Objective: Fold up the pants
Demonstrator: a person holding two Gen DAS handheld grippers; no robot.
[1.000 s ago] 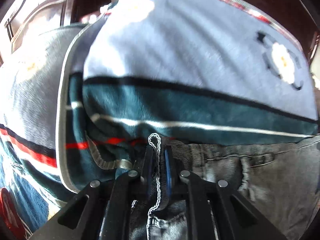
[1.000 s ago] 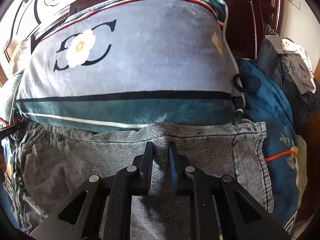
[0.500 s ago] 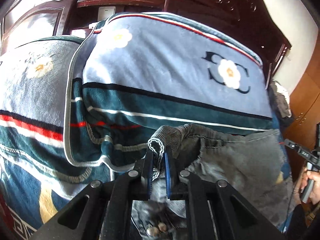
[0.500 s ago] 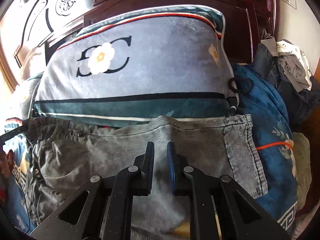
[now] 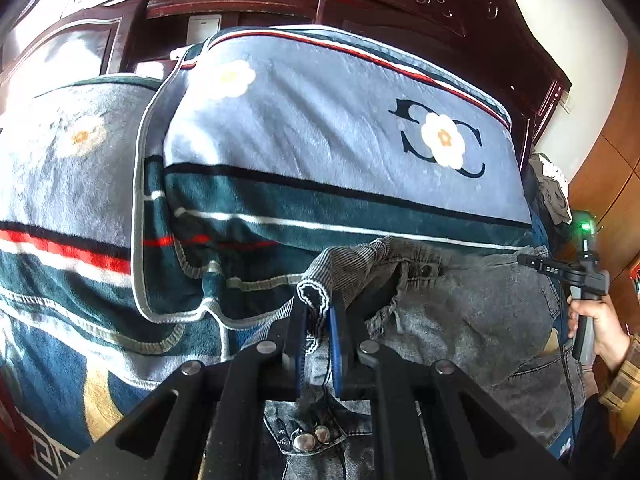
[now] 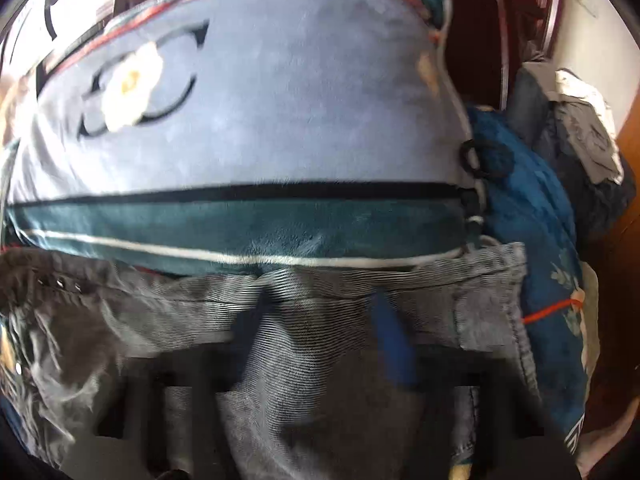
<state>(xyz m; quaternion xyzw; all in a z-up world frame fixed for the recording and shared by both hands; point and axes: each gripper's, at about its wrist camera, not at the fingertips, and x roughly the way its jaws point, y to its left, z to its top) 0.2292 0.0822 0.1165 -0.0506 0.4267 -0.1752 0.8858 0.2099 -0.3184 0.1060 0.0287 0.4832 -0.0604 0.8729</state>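
The right gripper (image 6: 320,320) is spreading its fingers off the pants (image 5: 472,320), lying below the folded blanket (image 5: 320,140), while the left gripper (image 5: 318,320) is pinching the waistband, risking dragging the fold loose.

Blanket pile (image 5: 304,152) walls off far side, clothes heap (image 6: 580,136) blocks right

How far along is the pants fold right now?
Early. Done: the grey pants lie spread across the bed below the blue pillow. In hand: the left hand-held gripper pinches a bunched waistband edge; the right hand-held gripper, blurred, shows fingers apart over the fabric. Left: no neat fold shows yet; the cloth looks rumpled, so the main folds remain.
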